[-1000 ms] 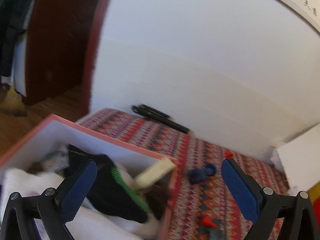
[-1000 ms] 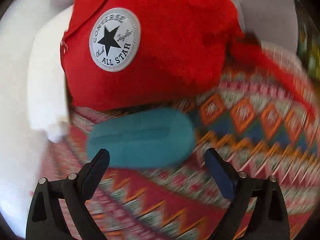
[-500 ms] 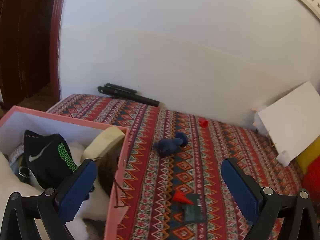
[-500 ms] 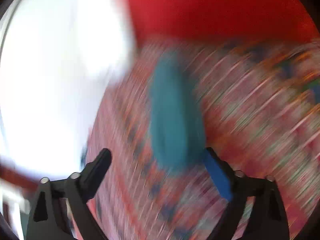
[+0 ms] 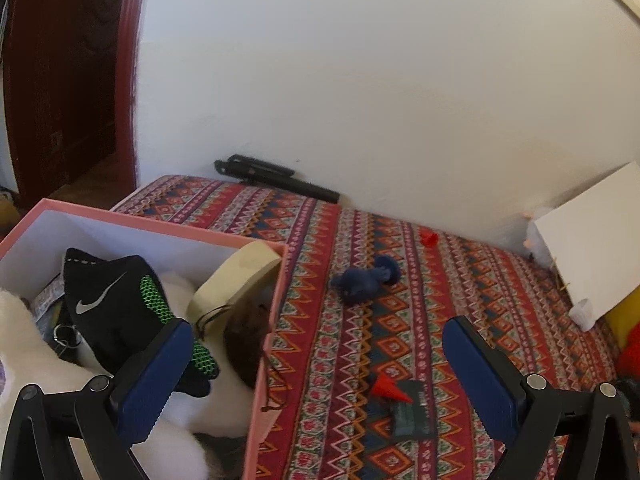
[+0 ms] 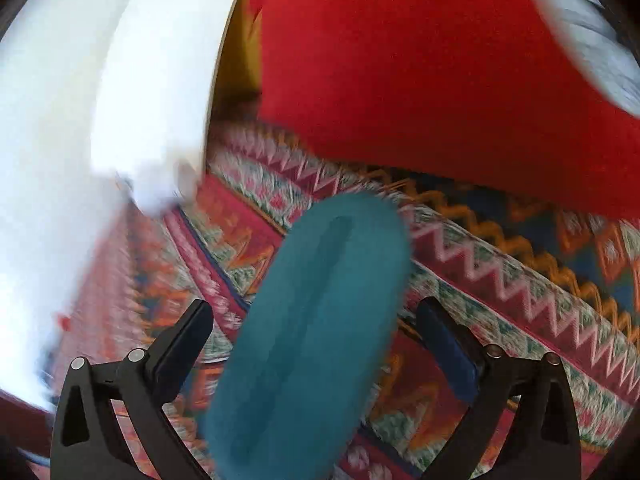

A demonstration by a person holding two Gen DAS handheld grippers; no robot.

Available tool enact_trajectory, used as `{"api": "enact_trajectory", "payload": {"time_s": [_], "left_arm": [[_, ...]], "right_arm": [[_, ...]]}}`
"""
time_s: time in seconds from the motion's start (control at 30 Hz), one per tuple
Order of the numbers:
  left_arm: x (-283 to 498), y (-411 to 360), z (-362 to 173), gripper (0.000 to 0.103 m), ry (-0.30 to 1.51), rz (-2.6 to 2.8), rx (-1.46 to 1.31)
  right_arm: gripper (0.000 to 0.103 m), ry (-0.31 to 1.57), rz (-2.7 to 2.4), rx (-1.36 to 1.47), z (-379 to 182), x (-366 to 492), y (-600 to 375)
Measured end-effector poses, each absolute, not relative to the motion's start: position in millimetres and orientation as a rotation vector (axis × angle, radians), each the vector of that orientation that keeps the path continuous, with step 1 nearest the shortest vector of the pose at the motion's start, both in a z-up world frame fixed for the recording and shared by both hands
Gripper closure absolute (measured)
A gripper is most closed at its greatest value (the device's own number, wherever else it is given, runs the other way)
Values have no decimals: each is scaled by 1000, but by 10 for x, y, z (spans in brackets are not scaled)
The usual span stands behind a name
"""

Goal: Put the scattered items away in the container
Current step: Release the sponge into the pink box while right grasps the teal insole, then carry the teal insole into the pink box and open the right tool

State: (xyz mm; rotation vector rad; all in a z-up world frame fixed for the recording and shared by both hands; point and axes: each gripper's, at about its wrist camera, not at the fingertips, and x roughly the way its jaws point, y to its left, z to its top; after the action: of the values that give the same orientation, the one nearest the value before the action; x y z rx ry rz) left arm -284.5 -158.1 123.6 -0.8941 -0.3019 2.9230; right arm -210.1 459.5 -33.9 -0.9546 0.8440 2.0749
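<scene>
Opening my right gripper point(image 6: 316, 364) around the teal case point(image 6: 312, 336) beside the red hat point(image 6: 420, 72), I must close next.

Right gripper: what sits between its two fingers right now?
In the right wrist view, a teal oval case lies on the patterned cloth between the opening right gripper fingers, neither pad pressing it.

Matt teal felt-like oval point(image 6: 312, 332) lies on woven patterned cloth point(image 6: 500, 280).

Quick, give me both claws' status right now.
Left claw: open, empty, above the pink box edge.
Right claw: opening, teal oval case between its fingers, pads not pressing on it.
</scene>
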Motion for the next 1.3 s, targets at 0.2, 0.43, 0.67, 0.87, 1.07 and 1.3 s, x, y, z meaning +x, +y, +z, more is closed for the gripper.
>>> {"api": "enact_trajectory", "payload": {"time_s": [0.2,0.43,0.67,0.87,1.07,1.3], "left_arm": [[-2867,-1589,1243,1,-298,2915,-908],[-2756,-1638,1295,1,-311,2907,-903],[-2585,-1947,1384,1,-331,2961,-886],[-2406,-2599,1474,1,-437,3077,-883],[-2197,-3381,1490,1,-556,3221,-913],[-1915,-4153,1496,1,-759,3321,-907]], "right_arm": [[35,604,2240,-1149,-222,-2376,4229],[35,949,2395,-1101,-111,-2360,3950],[35,880,2598,-1015,373,-2557,3337],[35,721,2897,-908,1114,-2470,2161],[35,567,3271,-881,1721,-2493,653],[35,246,3577,-1029,2262,-3035,-1379]]}}
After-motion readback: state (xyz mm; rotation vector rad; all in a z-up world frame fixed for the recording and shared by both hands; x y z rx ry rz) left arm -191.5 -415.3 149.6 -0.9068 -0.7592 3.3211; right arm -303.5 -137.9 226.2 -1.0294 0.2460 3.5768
